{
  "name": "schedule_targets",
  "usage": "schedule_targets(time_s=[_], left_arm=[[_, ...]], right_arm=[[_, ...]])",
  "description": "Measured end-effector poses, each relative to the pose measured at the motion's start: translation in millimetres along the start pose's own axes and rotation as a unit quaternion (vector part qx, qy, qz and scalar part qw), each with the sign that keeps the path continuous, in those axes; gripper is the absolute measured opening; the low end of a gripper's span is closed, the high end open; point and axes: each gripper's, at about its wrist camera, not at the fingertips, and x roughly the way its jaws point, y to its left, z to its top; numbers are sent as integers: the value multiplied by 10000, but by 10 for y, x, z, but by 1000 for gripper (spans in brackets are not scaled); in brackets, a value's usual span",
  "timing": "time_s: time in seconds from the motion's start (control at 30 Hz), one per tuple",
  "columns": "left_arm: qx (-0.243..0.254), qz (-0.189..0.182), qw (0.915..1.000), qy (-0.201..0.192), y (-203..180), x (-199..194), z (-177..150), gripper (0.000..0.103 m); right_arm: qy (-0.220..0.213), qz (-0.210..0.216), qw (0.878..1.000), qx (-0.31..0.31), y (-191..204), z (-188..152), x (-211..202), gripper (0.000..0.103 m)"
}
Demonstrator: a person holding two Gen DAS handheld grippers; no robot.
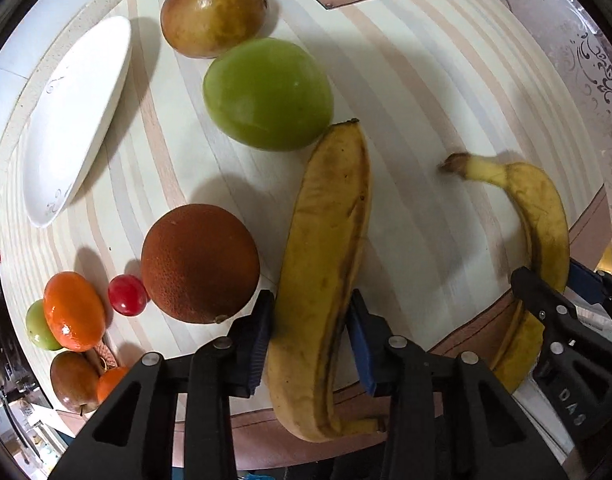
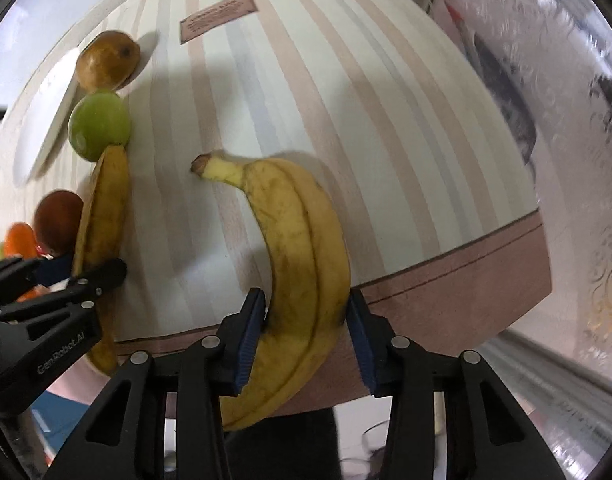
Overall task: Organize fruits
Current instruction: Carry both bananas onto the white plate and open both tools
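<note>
Two spotted yellow bananas lie on the striped tablecloth (image 1: pixel 418 92). My left gripper (image 1: pixel 310 340) is shut on the left banana (image 1: pixel 326 240), its blue pads pressing both sides near the lower end. That banana's tip touches a green apple (image 1: pixel 268 94). In the right wrist view, my right gripper (image 2: pixel 306 328) is shut on the curved right banana (image 2: pixel 298 232), whose stem points up and left. The left gripper (image 2: pixel 72 270) and its banana (image 2: pixel 106 208) show at that view's left edge. The right gripper (image 1: pixel 552 280) and right banana (image 1: pixel 542 216) show at the left view's right side.
A white oval plate (image 1: pixel 78 120) lies far left, a brownish mango (image 1: pixel 214 12) above the apple. A dark orange (image 1: pixel 200 264), red cherry (image 1: pixel 127 294), tangerine (image 1: pixel 74 312) and several small fruits cluster lower left. The table edge (image 2: pixel 446 292) runs just below the grippers.
</note>
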Motion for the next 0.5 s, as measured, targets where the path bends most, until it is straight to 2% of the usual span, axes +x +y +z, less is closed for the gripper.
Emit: schedule_targets(time_s=[0.13,0.3,0.5], left_arm=[[-152,-143,9998,-49,-6,-151,-36,33],[-278,-357,9987,-237,-279,-452,-191,32],[-478,-612,9954,-558,-199,-921,-340,31]], right_arm=[[-5,247,9995,171,-42,-3,-35,41],[-3,594,9979,253,-170,-44,-170,40],[-371,847,9955,203,-211,59,-621,40]])
